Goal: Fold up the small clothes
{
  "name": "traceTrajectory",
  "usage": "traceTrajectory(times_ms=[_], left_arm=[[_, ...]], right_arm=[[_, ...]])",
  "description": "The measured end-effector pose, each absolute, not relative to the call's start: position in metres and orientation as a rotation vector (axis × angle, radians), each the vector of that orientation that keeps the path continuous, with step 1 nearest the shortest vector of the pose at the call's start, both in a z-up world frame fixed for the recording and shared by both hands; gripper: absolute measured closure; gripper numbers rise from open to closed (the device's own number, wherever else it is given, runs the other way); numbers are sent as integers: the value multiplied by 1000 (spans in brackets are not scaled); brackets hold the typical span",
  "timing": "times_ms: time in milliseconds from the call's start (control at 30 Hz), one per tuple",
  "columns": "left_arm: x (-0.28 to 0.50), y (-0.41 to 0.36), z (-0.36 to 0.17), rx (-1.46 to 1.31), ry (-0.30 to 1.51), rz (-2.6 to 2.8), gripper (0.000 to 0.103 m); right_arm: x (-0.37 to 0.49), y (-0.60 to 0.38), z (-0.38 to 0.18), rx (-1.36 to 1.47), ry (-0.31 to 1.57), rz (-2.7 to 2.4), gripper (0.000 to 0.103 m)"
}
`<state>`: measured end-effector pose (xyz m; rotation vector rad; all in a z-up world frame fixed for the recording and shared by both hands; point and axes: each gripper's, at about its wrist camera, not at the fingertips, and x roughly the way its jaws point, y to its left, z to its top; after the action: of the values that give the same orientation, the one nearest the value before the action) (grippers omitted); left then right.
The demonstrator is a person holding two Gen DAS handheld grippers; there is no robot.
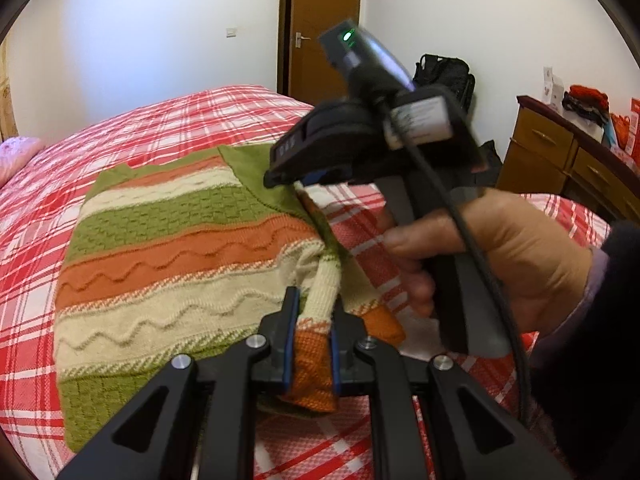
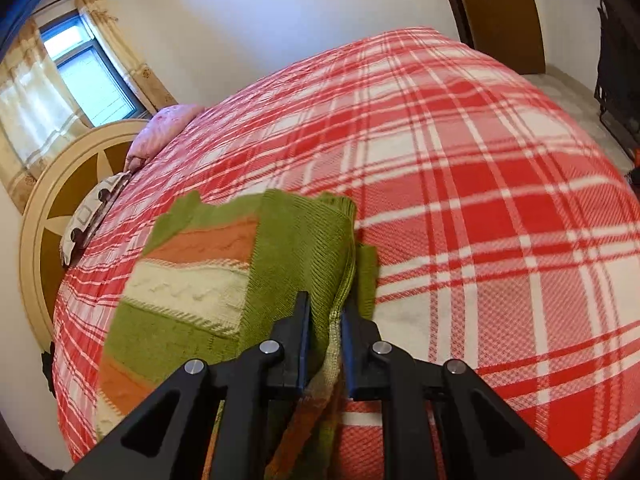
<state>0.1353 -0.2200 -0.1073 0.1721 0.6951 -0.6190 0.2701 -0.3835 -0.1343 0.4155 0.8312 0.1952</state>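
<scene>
A small knit sweater (image 1: 168, 248) with green, orange and cream stripes lies on the bed. My left gripper (image 1: 314, 304) is shut on the sweater's sleeve (image 1: 320, 300), at its orange and cream cuff end. My right gripper (image 2: 326, 304) is shut on the sweater (image 2: 224, 264) at its green upper edge, where the sleeve fold runs between the fingers. In the left wrist view the right gripper (image 1: 288, 178) shows from the side, held by a hand (image 1: 500, 256), pinching the green edge. The sleeve is lifted and folded over the sweater's body.
The bed is covered by a red and white plaid blanket (image 2: 460, 200). Pillows (image 2: 160, 140) and a round headboard (image 2: 52, 200) are at its far left. A wooden dresser (image 1: 560, 164), a black bag (image 1: 444, 72) and a door (image 1: 320, 20) stand beyond the bed.
</scene>
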Motion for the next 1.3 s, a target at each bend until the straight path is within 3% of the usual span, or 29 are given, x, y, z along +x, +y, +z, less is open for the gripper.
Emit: traceTrajectory(times_ms=[167,233,267,300,367,500,733,1033,1067,1100,1300], left_arm=[[139,-219,-108,188,695,-631,87],[138,-216,-106,187,701,-643,80],[137,-213,-105,189,711,-658,69],[135,-209,-103,192,723,-670,53],[130,-199,-99,193,731,-688,35],[123,-168,-90,179,724,-683,23],[122,-112,-85,107,749,-560,23],[121,-86,-78,93,733,-440,23],[122,-84,-78,88,737,-434,23],[123,-81,-79,81,744,-428,23],[134,-73,-84,39,780,-399,23]], right_arm=[[269,-387,-135,425,835,205,88],[264,-390,-130,441,837,191,80],[260,-392,-126,442,840,158,66],[252,-397,-120,456,834,124,57],[225,-410,-106,533,783,103,56],[165,-404,-85,555,722,112,56],[97,-347,-89,544,741,201,56],[91,-307,-118,368,826,35,57],[92,-310,-121,375,826,49,68],[94,-309,-123,368,834,64,87],[91,-317,-120,365,819,29,93]])
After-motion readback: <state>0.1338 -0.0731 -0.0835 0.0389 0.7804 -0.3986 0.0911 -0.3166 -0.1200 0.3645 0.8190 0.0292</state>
